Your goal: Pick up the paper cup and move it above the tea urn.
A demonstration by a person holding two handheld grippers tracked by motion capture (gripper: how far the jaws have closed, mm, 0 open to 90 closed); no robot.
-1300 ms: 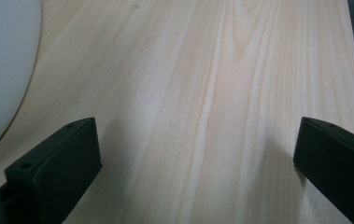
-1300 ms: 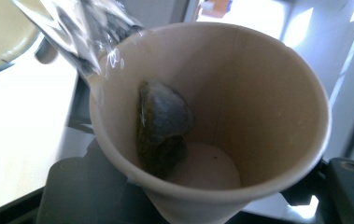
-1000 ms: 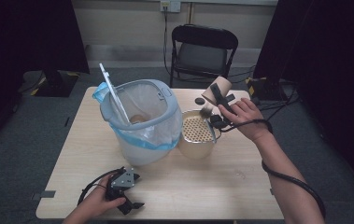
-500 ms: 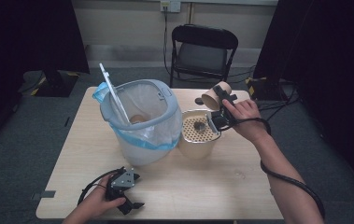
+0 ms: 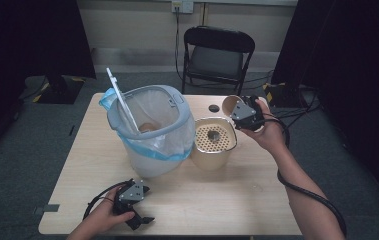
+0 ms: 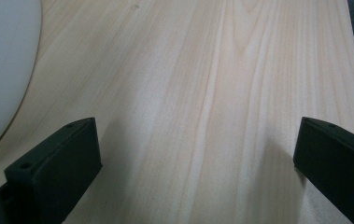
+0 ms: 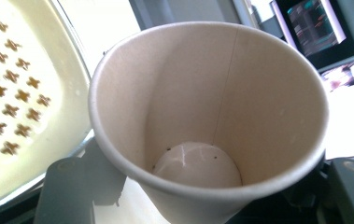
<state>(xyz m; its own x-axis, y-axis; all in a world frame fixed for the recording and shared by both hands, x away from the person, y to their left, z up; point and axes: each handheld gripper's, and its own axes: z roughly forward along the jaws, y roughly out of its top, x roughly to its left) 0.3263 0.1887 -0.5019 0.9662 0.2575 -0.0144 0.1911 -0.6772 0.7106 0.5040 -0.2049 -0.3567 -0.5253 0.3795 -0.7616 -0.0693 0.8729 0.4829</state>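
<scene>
My right gripper is shut on a paper cup, held tilted just above the back right rim of a beige container with a perforated insert. The right gripper view looks into the cup: it is empty apart from a few dark specks at the bottom, and my jaws press its sides. A dark lump lies on the insert. My left gripper rests on the table at the front left, open, with bare wood between its jaws.
A white bin with a blue liner stands left of the container, its lid flap up and something brown inside. A small dark disc lies behind the container. A black folding chair stands beyond the table.
My right hand has shifted a little with the cup, which has swung left and tipped further over. The left gripper has stayed put.
</scene>
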